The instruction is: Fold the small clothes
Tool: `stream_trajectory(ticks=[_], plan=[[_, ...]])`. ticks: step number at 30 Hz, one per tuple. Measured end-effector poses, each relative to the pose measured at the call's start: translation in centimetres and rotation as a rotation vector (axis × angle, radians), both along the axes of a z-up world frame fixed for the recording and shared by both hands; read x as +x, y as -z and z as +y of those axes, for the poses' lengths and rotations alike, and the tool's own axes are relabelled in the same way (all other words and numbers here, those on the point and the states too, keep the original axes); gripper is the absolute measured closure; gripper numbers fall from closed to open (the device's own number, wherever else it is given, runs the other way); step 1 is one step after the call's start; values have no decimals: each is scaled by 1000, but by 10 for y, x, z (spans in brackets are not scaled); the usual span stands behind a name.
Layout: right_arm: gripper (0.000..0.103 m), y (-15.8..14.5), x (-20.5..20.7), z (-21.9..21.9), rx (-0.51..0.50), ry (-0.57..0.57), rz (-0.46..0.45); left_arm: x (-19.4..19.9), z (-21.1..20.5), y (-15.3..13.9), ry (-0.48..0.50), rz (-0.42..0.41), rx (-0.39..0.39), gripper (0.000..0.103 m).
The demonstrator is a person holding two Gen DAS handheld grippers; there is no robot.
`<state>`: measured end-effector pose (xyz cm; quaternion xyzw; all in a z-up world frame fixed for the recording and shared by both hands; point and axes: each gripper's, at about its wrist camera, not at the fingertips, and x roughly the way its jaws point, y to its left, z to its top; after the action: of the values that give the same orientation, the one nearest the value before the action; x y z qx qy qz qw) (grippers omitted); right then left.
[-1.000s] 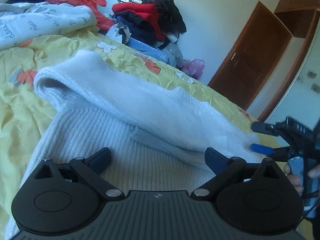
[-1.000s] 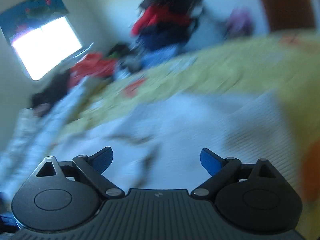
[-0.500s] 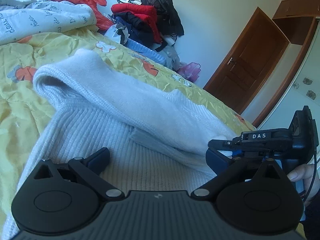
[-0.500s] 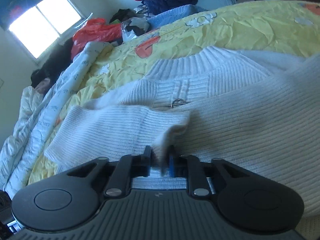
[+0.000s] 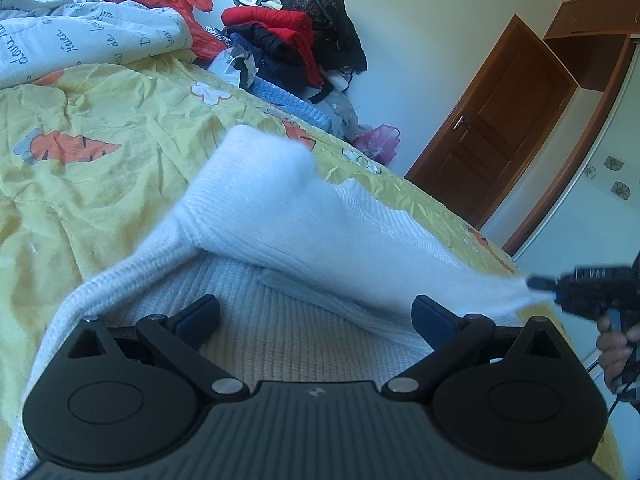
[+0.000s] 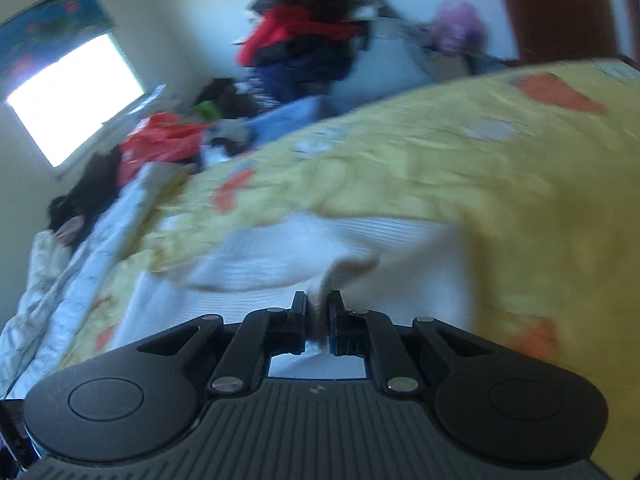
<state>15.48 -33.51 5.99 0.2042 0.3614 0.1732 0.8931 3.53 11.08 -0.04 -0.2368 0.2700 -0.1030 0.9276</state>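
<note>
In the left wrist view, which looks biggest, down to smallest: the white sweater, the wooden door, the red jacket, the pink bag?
1. Sweater, though nearest the camera.
2. Door.
3. Red jacket.
4. Pink bag.

Bright daylight room, one sharp picture and one smeared picture.

The left wrist view is clear and sunny, though the white sweater [image 5: 304,216] looks fuzzy along its lifted edge, and the door [image 5: 492,120] bends like a bow near the side. The right wrist view is blurry all over. Its window [image 6: 76,100] glows plain white with glare, the yellow bed cover [image 6: 460,152] is streaked, and only the black tool [image 6: 318,320] at the bottom looks sharp.
</note>
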Motion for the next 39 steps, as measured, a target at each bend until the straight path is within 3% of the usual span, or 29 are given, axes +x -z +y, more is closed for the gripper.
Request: stream_trajectory(ticks=[2,6,8,9,12,18,21,24,25,27,29,33,35,37,39], plan=[[100,13,-4,-14,-38,36,18,0,0,0,0,0,2,0],[100,38,-10,-31,-30,84,53,1,-1,0,0,1,6,0],[86,45,-12,-37,12,107,61,1,-2,0,-1,1,12,0],[85,48,-13,-40,57,115,67,1,-2,0,-2,2,14,0],[61,50,-12,-40,142,86,64,1,-2,0,-2,2,14,0],[58,53,-8,-24,156,17,79,1,-2,0,-2,2,15,0],[61,63,-4,-13,138,-17,115,1,-1,0,-2,2,16,0],[89,61,-7,6,40,-55,81,1,-2,0,-2,2,16,0],[93,57,-7,8,17,-67,72,1,-2,0,-2,2,16,0],[95,40,-12,7,-46,-58,-6,1,-2,0,-2,1,16,0],[98,26,-16,-9,2,-21,-51,1,-2,0,-2,1,14,0],[98,51,-7,-12,-104,-1,23,1,-2,0,-1,-1,13,0],[94,52,-15,-12,-82,8,-11,1,-2,0,-1,-2,10,0],[75,47,-21,-14,-50,59,-26,1,-2,0,-1,-2,13,0],[65,37,-30,-11,-86,145,-93,1,-2,0,-2,-2,12,0]])
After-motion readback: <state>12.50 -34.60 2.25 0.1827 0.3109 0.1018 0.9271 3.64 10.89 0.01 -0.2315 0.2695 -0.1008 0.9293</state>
